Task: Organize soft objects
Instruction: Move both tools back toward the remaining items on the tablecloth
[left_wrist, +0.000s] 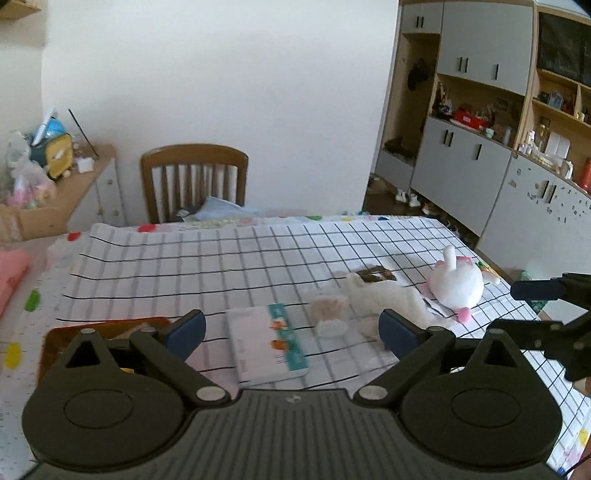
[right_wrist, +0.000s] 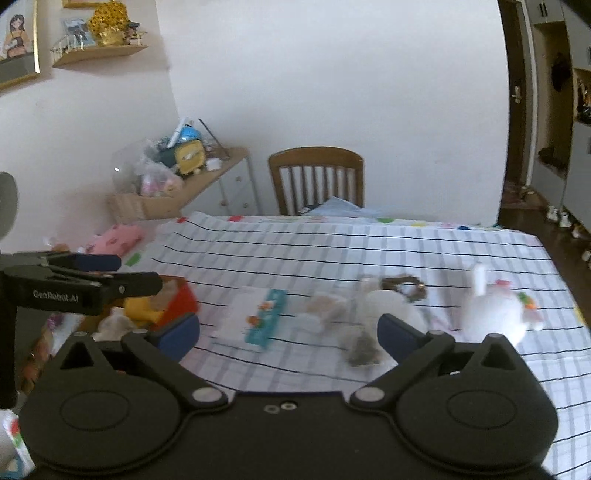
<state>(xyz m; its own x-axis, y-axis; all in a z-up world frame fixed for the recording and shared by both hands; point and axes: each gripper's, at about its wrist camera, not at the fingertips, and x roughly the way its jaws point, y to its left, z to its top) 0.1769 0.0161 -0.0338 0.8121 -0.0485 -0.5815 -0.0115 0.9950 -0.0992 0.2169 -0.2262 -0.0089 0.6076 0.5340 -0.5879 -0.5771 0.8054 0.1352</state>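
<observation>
Above the near table edge both the left gripper (left_wrist: 291, 332) and right gripper (right_wrist: 288, 334) are held spread, empty; the white plush (left_wrist: 458, 284) at right is judged next to be grasped.

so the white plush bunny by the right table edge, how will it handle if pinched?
The white plush bunny looks stuffed and fuzzy, so probably light and squashy. Its rounded body lies on its side, so a push would likely slide or roll it. Unlikely fragile.

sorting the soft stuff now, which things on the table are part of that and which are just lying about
For the job: white plush rabbit, white fluffy cloth, yellow plush in the orange box.

Just lying about: teal-edged book, brown ring, wooden chair.
</observation>
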